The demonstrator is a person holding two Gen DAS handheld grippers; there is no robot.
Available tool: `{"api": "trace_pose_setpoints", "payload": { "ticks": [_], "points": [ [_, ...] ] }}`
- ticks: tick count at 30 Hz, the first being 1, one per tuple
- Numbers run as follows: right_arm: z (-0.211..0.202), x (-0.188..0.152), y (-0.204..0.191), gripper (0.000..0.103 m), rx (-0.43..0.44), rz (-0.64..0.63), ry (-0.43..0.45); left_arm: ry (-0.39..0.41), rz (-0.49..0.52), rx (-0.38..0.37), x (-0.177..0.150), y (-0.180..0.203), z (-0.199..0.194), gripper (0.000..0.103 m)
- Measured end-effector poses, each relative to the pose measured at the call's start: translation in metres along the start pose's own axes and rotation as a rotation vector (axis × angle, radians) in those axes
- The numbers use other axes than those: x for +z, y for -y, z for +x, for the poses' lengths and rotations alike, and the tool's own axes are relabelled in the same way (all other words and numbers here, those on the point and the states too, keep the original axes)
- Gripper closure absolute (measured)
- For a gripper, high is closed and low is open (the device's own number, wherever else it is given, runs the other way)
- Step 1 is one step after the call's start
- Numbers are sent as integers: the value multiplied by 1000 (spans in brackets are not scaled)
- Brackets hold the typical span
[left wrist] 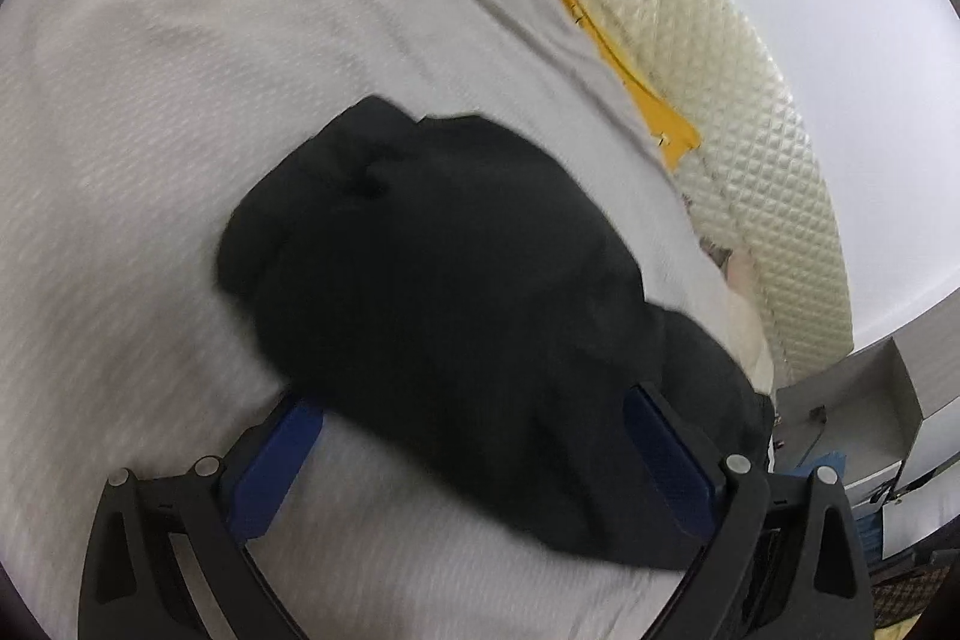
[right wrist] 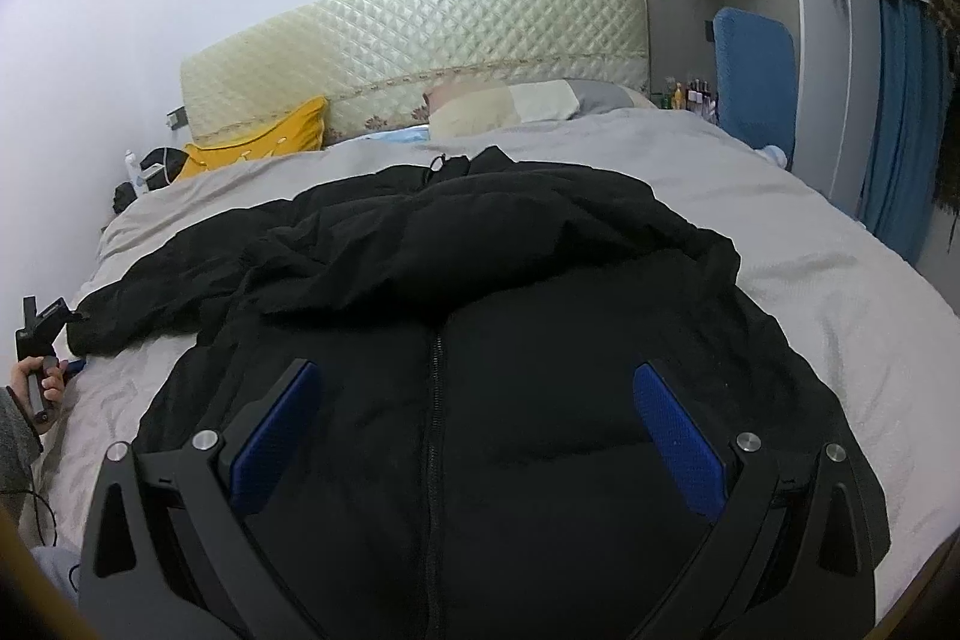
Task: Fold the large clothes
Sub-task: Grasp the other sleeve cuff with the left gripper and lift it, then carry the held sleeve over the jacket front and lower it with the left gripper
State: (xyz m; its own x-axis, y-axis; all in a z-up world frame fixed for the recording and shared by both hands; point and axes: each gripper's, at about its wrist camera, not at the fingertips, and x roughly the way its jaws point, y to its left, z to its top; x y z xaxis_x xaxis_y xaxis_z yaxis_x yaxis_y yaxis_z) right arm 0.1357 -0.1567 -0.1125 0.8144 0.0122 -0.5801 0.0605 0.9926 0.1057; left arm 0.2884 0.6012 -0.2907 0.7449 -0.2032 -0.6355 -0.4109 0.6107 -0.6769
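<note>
Right wrist view: both hand-held grippers (right wrist: 474,394) (left wrist: 474,424) gape wide over the black jacket (right wrist: 480,280), apparently clear of bed (right wrist: 840,268) edges.

Motion blur is smearing the black padded zip-front jacket (left wrist: 456,280) in the left wrist view, hiding its folds and zipper. Its lower hem is running behind the right gripper's (right wrist: 480,400) black frame. Bottles beside the blue padded chair (right wrist: 755,76) are showing too small to identify.
</note>
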Motion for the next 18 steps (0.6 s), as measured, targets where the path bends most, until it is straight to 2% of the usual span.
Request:
{"api": "trace_pose_setpoints", "payload": {
  "ticks": [3, 6, 8, 9, 11, 14, 18],
  "points": [
    [4, 0, 4, 0, -19, 7, -5, 20, -9, -3, 8, 0, 10, 6],
    [6, -1, 7, 0, -22, 14, -13, 31, -20, 20, 17, 5, 19, 28],
    [6, -1, 6, 0, -25, 8, -15, 21, -16, 24, 20, 9, 23, 49],
    [4, -1, 6, 0, -16, 0, -10, 22, -9, 21, 21, 11, 22, 54],
    [0, 0, 4, 0, -1, -18, 2, 28, 22, 33, 24, 20, 18, 69],
    [-7, 2, 1, 0, 12, -43, 23, 59, 58, 56, 25, 39, 5, 84],
    [-17, 3, -1, 0, 34, -64, 44, 116, 124, 95, 23, 74, -20, 91]
  ]
}}
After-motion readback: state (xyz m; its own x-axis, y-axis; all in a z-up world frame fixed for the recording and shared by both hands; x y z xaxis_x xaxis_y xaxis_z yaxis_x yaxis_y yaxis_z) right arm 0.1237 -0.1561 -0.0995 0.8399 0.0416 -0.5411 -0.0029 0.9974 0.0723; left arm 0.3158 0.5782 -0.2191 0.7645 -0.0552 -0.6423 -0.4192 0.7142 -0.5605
